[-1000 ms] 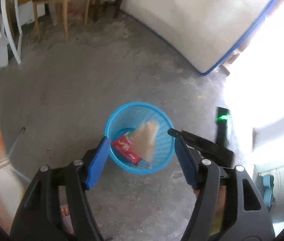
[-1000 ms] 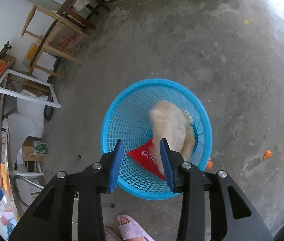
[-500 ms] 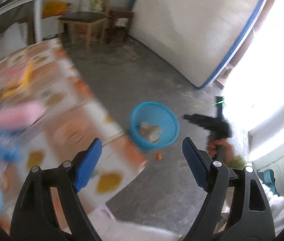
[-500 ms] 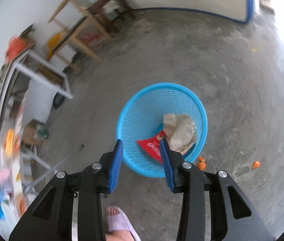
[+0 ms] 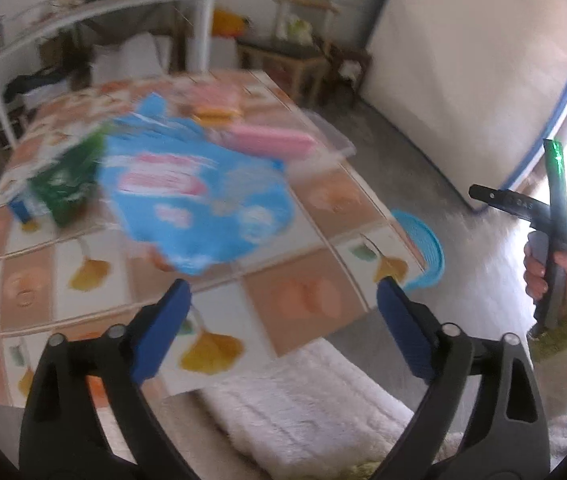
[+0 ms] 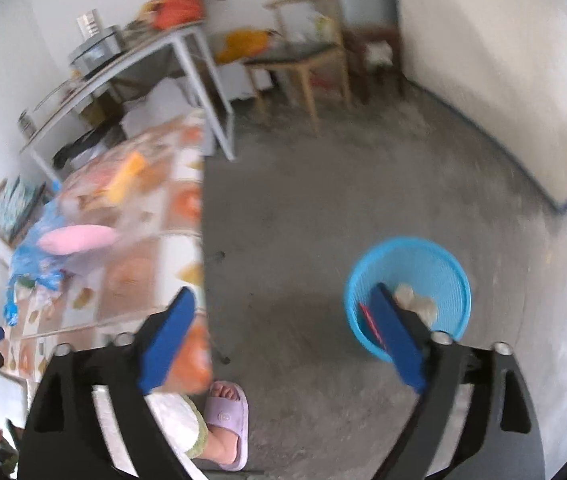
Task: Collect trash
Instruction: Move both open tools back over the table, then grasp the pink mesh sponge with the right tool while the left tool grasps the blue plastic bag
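Table edge hides most of the blue basket [image 5: 427, 248] (packets blurred).

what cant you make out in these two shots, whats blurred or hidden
- Left wrist view: printing on the blue bag and green packet is smeared by motion blur.
- Left wrist view: the blue basket is mostly hidden behind the table edge, contents unseen.
- Right wrist view: the right claw, its jaws opening and empty, covers part of the red wrapper in the basket.
- Right wrist view: table items are blurred.
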{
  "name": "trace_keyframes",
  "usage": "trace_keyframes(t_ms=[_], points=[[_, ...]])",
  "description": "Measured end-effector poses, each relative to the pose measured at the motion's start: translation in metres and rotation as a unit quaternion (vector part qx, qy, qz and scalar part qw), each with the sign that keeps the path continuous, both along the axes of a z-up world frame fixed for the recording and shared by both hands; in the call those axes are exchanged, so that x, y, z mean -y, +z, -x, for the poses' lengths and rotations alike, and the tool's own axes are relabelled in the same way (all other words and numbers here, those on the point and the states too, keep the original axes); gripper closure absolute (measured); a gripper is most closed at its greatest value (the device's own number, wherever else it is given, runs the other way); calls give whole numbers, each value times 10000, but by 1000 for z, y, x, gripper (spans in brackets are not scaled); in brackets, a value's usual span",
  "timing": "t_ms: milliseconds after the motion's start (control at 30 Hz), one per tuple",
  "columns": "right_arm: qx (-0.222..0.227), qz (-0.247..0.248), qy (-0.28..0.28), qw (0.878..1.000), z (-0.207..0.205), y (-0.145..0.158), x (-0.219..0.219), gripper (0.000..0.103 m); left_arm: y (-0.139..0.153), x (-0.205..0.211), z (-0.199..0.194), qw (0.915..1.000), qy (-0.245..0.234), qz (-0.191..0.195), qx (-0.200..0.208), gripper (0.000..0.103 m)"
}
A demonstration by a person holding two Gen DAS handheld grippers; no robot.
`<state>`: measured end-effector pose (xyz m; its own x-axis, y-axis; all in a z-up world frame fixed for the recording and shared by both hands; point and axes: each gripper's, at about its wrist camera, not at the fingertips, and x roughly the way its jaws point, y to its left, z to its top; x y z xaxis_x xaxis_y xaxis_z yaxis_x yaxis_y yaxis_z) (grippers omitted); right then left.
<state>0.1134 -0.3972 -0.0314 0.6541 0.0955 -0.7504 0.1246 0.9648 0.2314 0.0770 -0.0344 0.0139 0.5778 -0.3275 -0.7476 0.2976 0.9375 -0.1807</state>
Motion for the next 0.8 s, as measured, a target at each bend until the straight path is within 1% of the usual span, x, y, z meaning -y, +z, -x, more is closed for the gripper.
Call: trace_keyframes(t_ms=[33, 67, 133, 200, 267, 367, 467, 533, 633, 700, 800], points=[[59, 105, 44, 9999, -2, 8, -9, 7, 0, -9, 3, 9999, 63, 41, 86, 8], [169, 306, 166, 9993, -5, 19, -29, 6, 2, -17, 4, 9997, 122, 95, 173, 8], [212, 627, 351, 9972, -8, 32, -57, 6, 6, -32, 14, 9991, 239, 183, 306, 8], [192, 964, 484, 9940, -13, 44, -83, 6, 4, -46, 15, 9984, 375, 242, 361, 8], [368, 1242, 741, 9888, -15, 56, -110, 6, 2, -56, 16, 9974, 468, 358, 406, 8], [698, 1338, 1122, 9822, -14, 67, -136, 6, -4, -78, 17, 9956, 562, 625, 421, 8], [994, 1203, 1616, 9744, -19, 77, -161, 6, -10, -89, 18, 9940, 512, 863, 445, 8], [1067, 1131, 1861, 9702, -27, 81, -177, 6, -15, -95, 16, 9927, 462, 1004, 493, 8], [994, 986, 2296, 9631, -40, 84, -200, 6, -20, -101, 12, 9902, 327, 1226, 581, 8], [837, 1066, 2532, 9579, -50, 81, -216, 6, -22, -104, 8, 9886, 287, 1347, 616, 8], [653, 1293, 2966, 9440, -64, 73, -240, 7, -24, -106, 0, 9873, 226, 1433, 642, 8]])
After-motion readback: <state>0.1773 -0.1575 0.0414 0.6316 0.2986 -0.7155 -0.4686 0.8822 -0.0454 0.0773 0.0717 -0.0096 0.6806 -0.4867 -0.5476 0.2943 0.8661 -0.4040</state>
